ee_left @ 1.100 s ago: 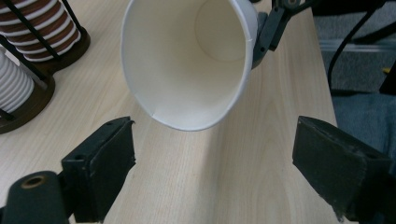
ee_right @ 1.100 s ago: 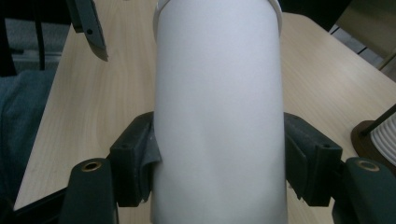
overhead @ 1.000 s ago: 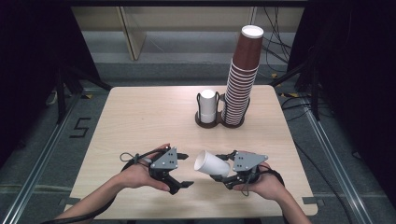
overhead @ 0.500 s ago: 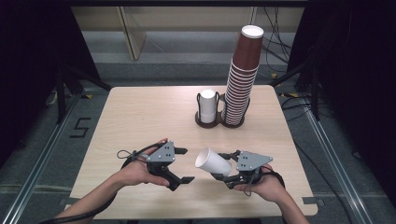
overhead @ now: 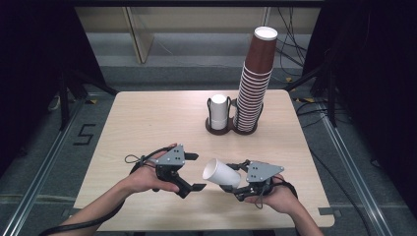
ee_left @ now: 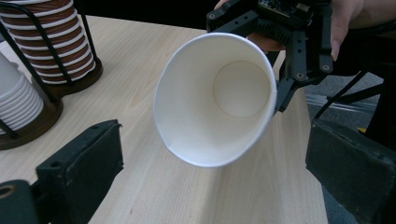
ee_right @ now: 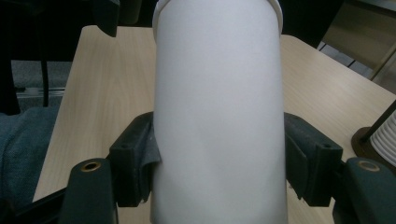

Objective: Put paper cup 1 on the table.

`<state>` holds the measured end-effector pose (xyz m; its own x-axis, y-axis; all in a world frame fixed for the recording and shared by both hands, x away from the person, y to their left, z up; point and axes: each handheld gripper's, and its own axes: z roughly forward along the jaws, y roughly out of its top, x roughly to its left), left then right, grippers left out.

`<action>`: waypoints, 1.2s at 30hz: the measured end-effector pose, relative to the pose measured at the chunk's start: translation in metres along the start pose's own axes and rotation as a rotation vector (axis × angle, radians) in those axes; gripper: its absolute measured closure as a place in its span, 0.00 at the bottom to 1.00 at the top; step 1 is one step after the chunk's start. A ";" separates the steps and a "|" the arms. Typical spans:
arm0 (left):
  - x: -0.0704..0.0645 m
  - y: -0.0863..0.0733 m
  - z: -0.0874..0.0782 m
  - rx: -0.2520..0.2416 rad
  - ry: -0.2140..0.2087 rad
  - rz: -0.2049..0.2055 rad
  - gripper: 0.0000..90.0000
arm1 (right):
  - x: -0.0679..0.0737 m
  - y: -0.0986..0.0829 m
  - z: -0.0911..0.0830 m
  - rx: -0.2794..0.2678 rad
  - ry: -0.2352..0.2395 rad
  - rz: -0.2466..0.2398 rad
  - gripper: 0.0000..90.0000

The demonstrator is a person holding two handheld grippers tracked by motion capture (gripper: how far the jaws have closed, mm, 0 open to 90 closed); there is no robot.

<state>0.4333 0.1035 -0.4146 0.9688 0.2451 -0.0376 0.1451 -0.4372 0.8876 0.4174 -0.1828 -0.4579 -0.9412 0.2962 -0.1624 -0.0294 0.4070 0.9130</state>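
Your right gripper [overhead: 239,185] has its jaws closed against the lower body of a white paper cup [overhead: 222,173], one pad on each side, as the right gripper view confirms [ee_right: 218,116]. The cup is held clear of the table [overhead: 147,118], lying roughly on its side near the front edge, with its open mouth turned toward your left gripper [overhead: 194,171]. That gripper carries nothing; its jaws stand wide apart, and the left gripper view shows the cup mouth [ee_left: 217,98] sitting between and beyond them. Judgement: the step in hand appears to be a handover or a two-handed steadying of the cup. To do it well, bring the left jaws over the rim wall squarely, one jaw inside or both outside, and decide which before closing. Close gently, since the thin paper wall will likely crease under hard pressure. Keep the right grip firm until the left has seated. At the back of the table, the rack holds a short white stack [overhead: 218,111] and a tall brown stack [overhead: 254,78], well apart from your working area.
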 end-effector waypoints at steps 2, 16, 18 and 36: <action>0.001 0.002 0.002 0.001 -0.009 0.001 0.03 | 0.002 0.001 -0.001 -0.010 0.003 0.008 0.38; -0.003 0.011 0.011 -0.011 -0.056 0.006 0.04 | 0.010 0.013 0.004 -0.020 0.032 -0.029 0.38; -0.004 0.011 0.010 -0.004 -0.053 0.007 0.04 | 0.011 0.014 0.005 -0.022 0.037 -0.029 0.38; -0.002 0.006 0.014 0.013 -0.081 -0.001 0.13 | 0.013 0.018 0.007 -0.043 0.057 -0.044 0.38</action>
<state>0.4345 0.0887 -0.4159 0.9817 0.1746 -0.0760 0.1479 -0.4481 0.8817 0.4073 -0.1655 -0.4464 -0.9563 0.2286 -0.1823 -0.0845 0.3806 0.9209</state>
